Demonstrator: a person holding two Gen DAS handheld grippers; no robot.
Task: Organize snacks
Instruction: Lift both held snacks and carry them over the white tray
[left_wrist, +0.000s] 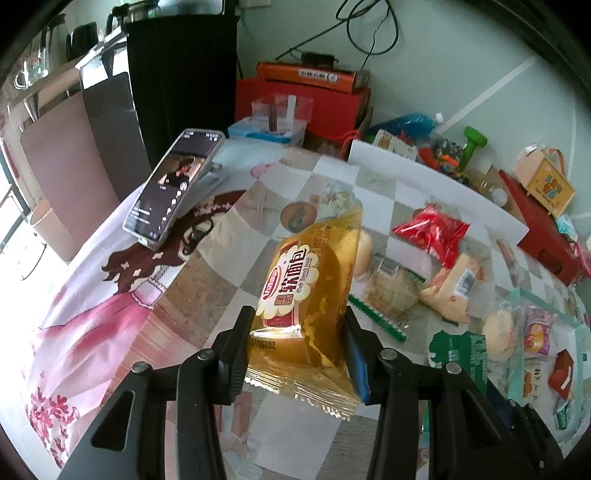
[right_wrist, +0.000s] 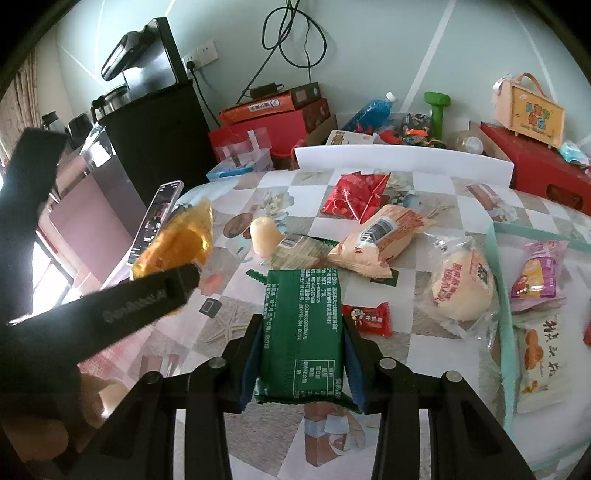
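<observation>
My left gripper (left_wrist: 298, 325) is shut on a yellow soft-bread packet (left_wrist: 310, 291) and holds it above the table; the packet also shows in the right wrist view (right_wrist: 177, 243) with the left gripper (right_wrist: 184, 284) below it. My right gripper (right_wrist: 303, 332) is shut on a green snack packet (right_wrist: 301, 332), held above the table; that packet shows in the left wrist view (left_wrist: 461, 350). Loose snacks lie ahead: a red bag (right_wrist: 354, 195), an orange packet (right_wrist: 380, 236), a round bun (right_wrist: 465, 284), a small red candy (right_wrist: 369, 317).
A mint-rimmed clear tray (right_wrist: 498, 266) at the right holds several snacks. A phone (left_wrist: 173, 184) leans on a stand at the table's left. A white board (right_wrist: 402, 160), red boxes (right_wrist: 535, 173) and a black cabinet (right_wrist: 159, 140) stand behind.
</observation>
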